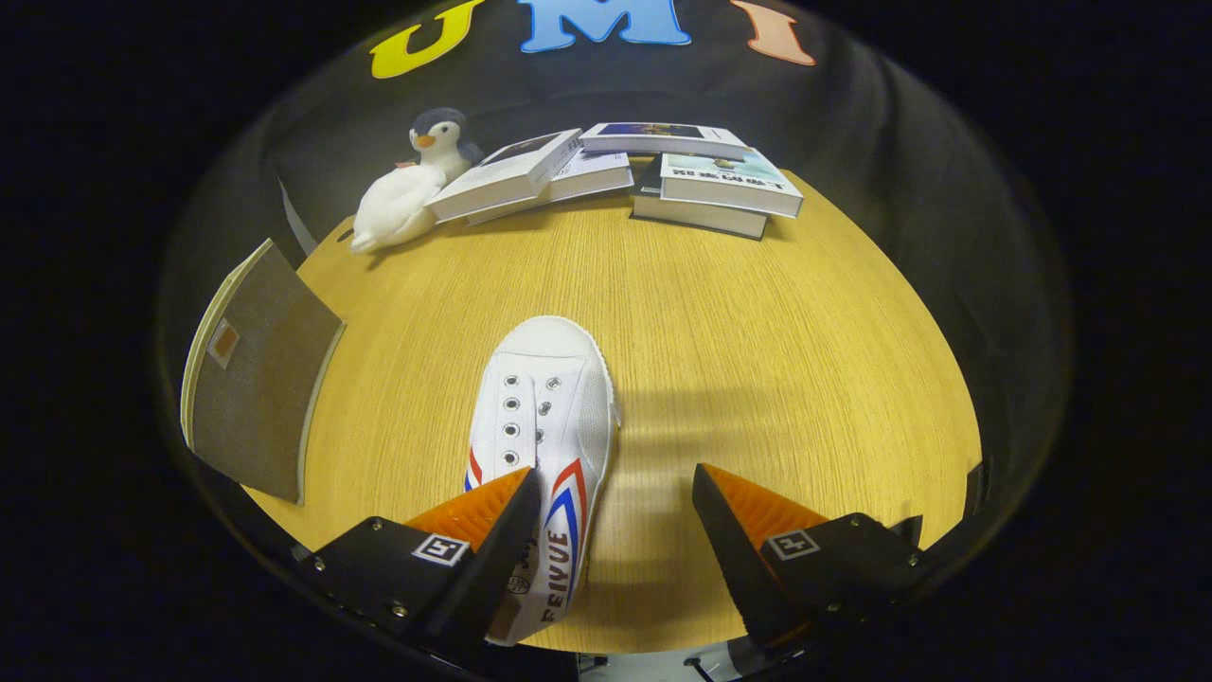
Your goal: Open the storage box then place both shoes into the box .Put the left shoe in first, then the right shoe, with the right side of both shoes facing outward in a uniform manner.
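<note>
At the far edge of the round, light wooden counter [757, 332] lie several white-covered books [653, 166] in loose, overlapping stacks. Just beside them sits a white and grey plush penguin [417, 180], touching the nearest book. Well apart lies a flat grey-brown notebook [260, 374].

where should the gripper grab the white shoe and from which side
Probably the rear half of the white shoe, across its side walls near the collar, coming from behind the heel. It lies flat on the wooden table, toe pointing away, so its narrow width fits the open gripper. One finger overlaps the shoe's side; the other is apart, so shift sideways to centre first.
</note>
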Demonstrator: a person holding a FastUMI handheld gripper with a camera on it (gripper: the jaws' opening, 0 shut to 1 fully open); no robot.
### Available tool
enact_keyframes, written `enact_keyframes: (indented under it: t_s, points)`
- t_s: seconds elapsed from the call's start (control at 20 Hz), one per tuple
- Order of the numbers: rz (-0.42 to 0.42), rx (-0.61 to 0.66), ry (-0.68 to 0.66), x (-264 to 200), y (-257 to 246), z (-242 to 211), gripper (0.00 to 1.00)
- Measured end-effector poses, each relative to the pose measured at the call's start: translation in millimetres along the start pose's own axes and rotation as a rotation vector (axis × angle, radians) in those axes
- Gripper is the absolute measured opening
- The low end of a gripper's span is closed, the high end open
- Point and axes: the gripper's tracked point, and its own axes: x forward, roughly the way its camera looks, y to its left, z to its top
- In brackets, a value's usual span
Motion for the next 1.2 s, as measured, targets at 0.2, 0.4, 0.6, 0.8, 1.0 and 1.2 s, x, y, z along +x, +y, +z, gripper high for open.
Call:
enact_keyframes:
  t_s: [0.2, 0.4, 0.6, 0.8, 1.0, 1.2]
  points:
    - [0.014, -0.002, 0.041, 9, 8, -4, 0.91]
    - [0.01, -0.049, 0.043, 11, 16, -3, 0.75]
    - [0.019, -0.048, 0.048, 10, 23, -5, 0.52]
    - [-0.002, -0.014, 0.031, 8, 20, -5, 0.35]
    - [-0.052, 0.062, 0.0, -3, 7, 5, 0.31]
    - [-0.001, 0.214, 0.015, -1, 18, -4, 0.01]
